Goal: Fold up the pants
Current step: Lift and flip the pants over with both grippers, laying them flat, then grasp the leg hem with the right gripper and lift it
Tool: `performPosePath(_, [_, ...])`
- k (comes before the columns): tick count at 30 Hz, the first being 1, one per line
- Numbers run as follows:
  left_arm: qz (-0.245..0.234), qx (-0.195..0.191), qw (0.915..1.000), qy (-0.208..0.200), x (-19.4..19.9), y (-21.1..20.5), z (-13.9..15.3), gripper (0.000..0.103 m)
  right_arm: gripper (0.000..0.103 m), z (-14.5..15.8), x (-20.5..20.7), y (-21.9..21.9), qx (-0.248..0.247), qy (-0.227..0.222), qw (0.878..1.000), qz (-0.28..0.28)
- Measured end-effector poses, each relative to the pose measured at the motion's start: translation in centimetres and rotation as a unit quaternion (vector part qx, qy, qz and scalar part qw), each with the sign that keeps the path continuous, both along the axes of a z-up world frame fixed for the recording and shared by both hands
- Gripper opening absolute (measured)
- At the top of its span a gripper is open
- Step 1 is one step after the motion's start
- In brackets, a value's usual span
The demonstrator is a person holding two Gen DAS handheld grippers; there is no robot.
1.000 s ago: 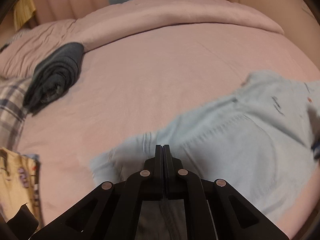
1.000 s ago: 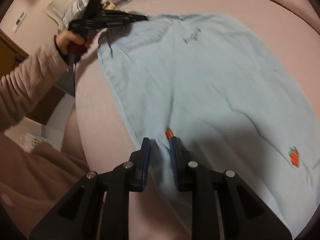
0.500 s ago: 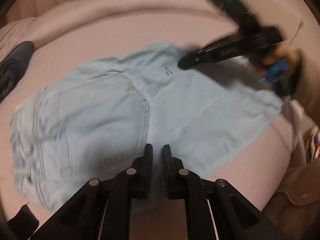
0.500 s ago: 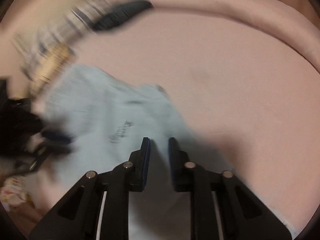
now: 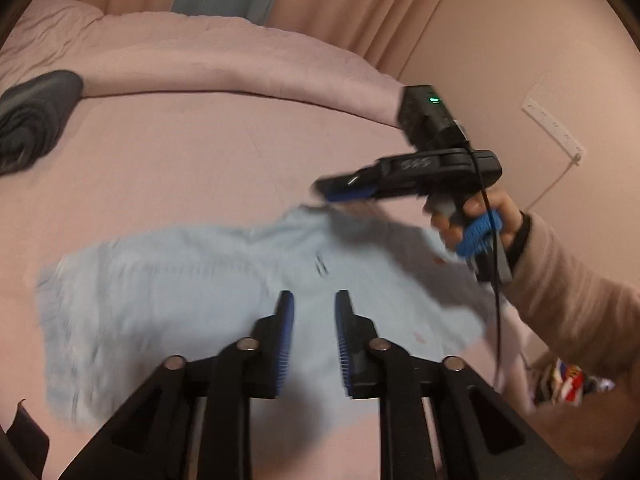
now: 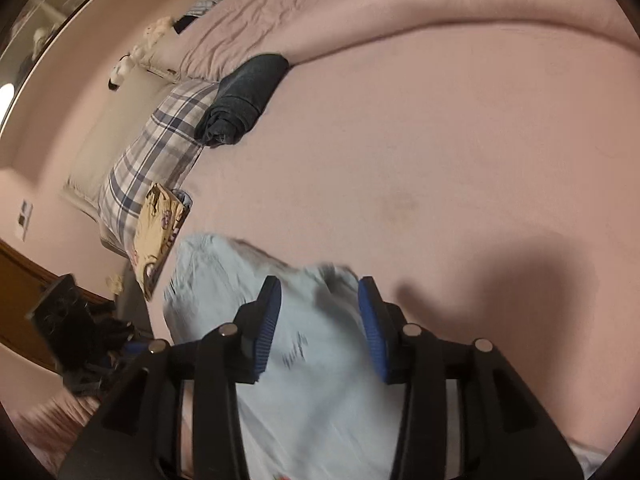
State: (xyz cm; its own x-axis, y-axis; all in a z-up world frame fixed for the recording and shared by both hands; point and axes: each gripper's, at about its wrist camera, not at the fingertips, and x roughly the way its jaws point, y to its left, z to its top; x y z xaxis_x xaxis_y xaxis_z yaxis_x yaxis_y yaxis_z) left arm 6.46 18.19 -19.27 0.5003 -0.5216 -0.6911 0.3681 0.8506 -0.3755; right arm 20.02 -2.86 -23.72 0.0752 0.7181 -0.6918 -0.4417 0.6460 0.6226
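Note:
Light blue denim pants [image 5: 180, 280] lie spread on the pink bed; they also show in the right wrist view [image 6: 316, 380]. My left gripper [image 5: 314, 300] is open and empty, hovering over the middle of the pants. My right gripper [image 6: 318, 284] is open and empty above the pants' far edge; in the left wrist view it [image 5: 332, 192] hovers just above that edge, held by a hand in a pink sleeve.
A rolled dark garment [image 6: 240, 104] lies at the bed's far left, also in the left wrist view [image 5: 32, 120]. A plaid pillow [image 6: 160, 152] and a yellow printed item [image 6: 156, 232] sit at the left edge. A folded pink duvet [image 5: 220, 56] runs along the back.
My left gripper let go of the pants' waist, opened and swung over their middle. My right gripper opened wider and moved to the pants' far edge. The pants now lie flatter.

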Motion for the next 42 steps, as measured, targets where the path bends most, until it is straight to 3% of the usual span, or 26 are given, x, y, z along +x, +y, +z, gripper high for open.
performPosePath(2, [0.005, 0.023, 0.9994, 0.026, 2.1, -1.6, -1.8, 0.019, 0.035, -1.8, 0.9, 2.7, -0.006, 0.036, 0.999, 0.005])
performPosePath(3, [0.011, 0.045, 0.9981, 0.041, 3.0, -2.1, -2.7, 0.019, 0.019, -2.3, 0.9, 3.2, -0.017, 0.043, 0.999, 0.008])
performPosePath(4, [0.018, 0.081, 0.9946, 0.062, 3.7, -2.8, -4.0, 0.019, 0.014, -2.5, 0.7, 4.1, -0.045, 0.037, 0.998, 0.009])
performPosePath(8, [0.024, 0.103, 0.9921, 0.067, 3.8, -3.5, -4.6, 0.019, 0.018, -0.9, 0.5, 2.5, -0.145, -0.05, 0.987, -0.038])
performPosePath(10, [0.02, 0.097, 0.9937, 0.052, 3.4, -4.0, -3.8, 0.019, 0.019, 1.3, -0.1, -0.8, -0.154, -0.086, 0.982, -0.075])
performPosePath(13, [-0.002, 0.073, 0.9968, 0.032, 2.8, -5.8, -2.8, 0.02, 0.03, 4.0, -3.3, -6.4, -0.103, -0.084, 0.987, -0.095])
performPosePath(17, [-0.044, 0.048, 0.9972, 0.036, 3.4, -10.1, -3.6, 0.021, 0.032, 5.8, -9.6, -13.2, -0.115, -0.092, 0.981, -0.125])
performPosePath(22, [-0.122, 0.017, 0.9908, 0.056, 2.1, -16.3, -4.9, 0.021, 0.032, 4.0, -16.2, -17.5, -0.159, -0.063, 0.976, -0.136])
performPosePath(26, [-0.191, 0.046, 0.9767, 0.086, -1.1, -20.0, -7.2, 0.021, 0.029, 1.1, -20.3, -20.6, -0.24, -0.041, 0.961, -0.134])
performPosePath(28, [-0.202, 0.077, 0.9752, 0.046, -3.6, -20.0, -6.7, 0.026, 0.028, 1.2, -22.3, -22.8, -0.215, -0.048, 0.964, -0.151])
performPosePath(31, [-0.231, 0.09, 0.9666, 0.067, -4.3, -20.5, -6.2, 0.033, 0.029, 1.7, -24.0, -26.8, -0.174, -0.028, 0.962, -0.21])
performPosePath(34, [-0.233, 0.076, 0.9656, 0.087, -3.7, -19.8, -4.8, 0.034, 0.031, 2.8, -25.8, -29.7, -0.133, -0.03, 0.952, -0.273])
performPosePath(37, [-0.217, 0.061, 0.9714, 0.075, -2.9, -19.0, -3.1, 0.034, 0.04, 3.2, -28.2, -33.0, -0.087, -0.031, 0.93, -0.356])
performPosePath(39, [-0.204, 0.037, 0.976, 0.066, -2.6, -20.7, -2.6, 0.035, 0.042, 2.8, -29.8, -34.9, -0.05, -0.024, 0.916, -0.397])
performPosePath(42, [-0.19, 0.01, 0.9797, 0.061, -1.5, -23.6, -2.4, 0.047, 0.043, 1.4, -32.0, -36.7, -0.008, -0.002, 0.901, -0.434])
